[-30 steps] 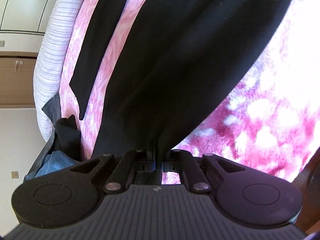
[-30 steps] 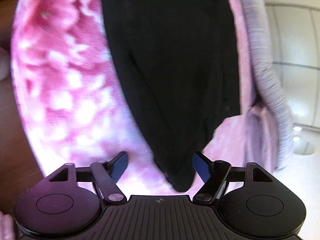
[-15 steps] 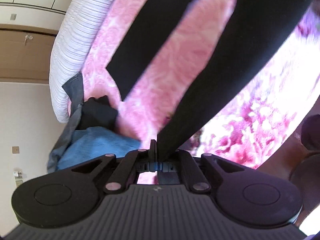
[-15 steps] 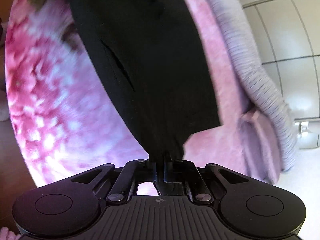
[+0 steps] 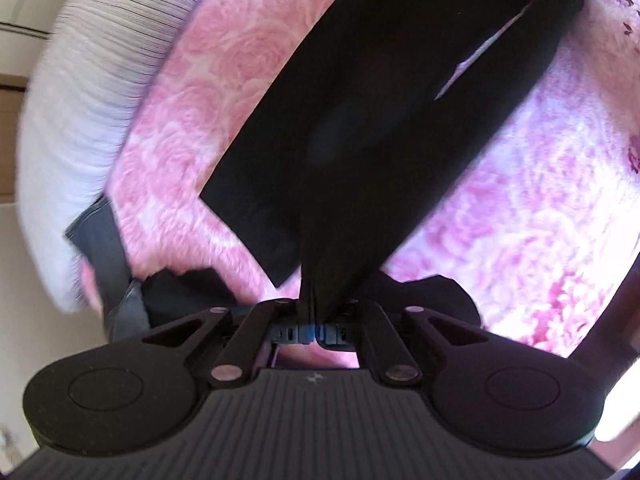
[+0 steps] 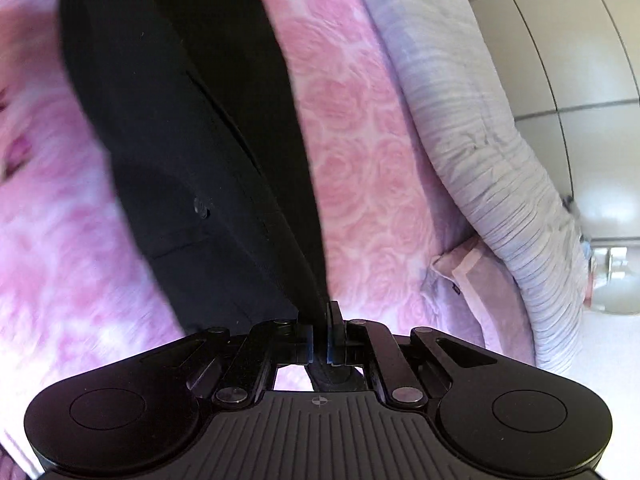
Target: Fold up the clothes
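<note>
Left wrist view: left hand-held gripper (image 5: 312, 330) pressed together, pinching black fabric garment (image 5: 380, 120); garment stretches up and ahead of it over pink rose-patterned fleece blanket (image 5: 208, 100).
Right wrist view: right hand-held gripper (image 6: 320, 346) pinching same garment (image 6: 192, 128); cloth runs ahead-left; blanket (image 6: 360, 140) right of it.

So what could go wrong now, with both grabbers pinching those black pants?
The left gripper and right gripper each pinch only a thin edge of the black pants, so the cloth might slip out. The hanging legs could drag and bunch on the pink blanket, or catch the dark clothes pile.
</note>
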`<state>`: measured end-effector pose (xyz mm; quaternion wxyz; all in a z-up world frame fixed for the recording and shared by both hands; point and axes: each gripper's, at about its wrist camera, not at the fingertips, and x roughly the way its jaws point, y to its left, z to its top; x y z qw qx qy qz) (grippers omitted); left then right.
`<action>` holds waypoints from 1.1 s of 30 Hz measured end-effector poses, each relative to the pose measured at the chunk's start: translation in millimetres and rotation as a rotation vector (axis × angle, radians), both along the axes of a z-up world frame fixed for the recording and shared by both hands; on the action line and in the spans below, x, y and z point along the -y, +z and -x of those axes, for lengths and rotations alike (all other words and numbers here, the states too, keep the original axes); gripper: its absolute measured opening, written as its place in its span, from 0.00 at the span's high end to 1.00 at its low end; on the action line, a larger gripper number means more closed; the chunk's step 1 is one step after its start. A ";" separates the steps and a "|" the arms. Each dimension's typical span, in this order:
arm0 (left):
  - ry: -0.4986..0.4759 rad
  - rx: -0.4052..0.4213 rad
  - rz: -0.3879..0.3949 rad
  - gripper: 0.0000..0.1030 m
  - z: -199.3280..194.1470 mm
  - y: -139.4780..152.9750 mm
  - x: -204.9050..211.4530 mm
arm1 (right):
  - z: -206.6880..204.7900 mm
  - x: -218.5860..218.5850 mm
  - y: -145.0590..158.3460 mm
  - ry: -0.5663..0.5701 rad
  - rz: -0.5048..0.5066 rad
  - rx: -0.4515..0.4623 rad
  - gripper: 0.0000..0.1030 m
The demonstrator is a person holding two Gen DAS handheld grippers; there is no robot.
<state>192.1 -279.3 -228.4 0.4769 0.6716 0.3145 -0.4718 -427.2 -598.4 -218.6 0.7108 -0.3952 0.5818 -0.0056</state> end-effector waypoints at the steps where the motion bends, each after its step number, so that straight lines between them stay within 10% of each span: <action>1: -0.009 -0.030 -0.025 0.97 -12.0 -6.5 12.0 | -13.8 5.7 -4.3 -0.021 -0.009 -0.018 0.96; 14: 0.103 -0.210 -0.198 0.96 -102.1 -94.7 140.9 | -106.4 85.8 -67.9 -0.248 -0.205 -0.155 0.96; 20: 0.152 -0.102 -0.206 0.93 -102.6 -144.4 178.6 | -124.5 117.0 -111.2 -0.285 -0.294 -0.180 0.93; 25: 0.159 0.022 -0.158 0.86 -91.7 -170.1 189.3 | -127.2 137.0 -125.1 -0.369 -0.338 -0.085 0.78; 28: 0.185 0.094 -0.098 0.78 -92.7 -172.2 191.0 | -115.9 152.5 -113.4 -0.497 -0.340 0.042 0.47; 33: 0.234 0.149 -0.063 0.69 -101.5 -161.5 186.3 | -76.2 175.7 -78.6 -0.747 -0.361 0.232 0.42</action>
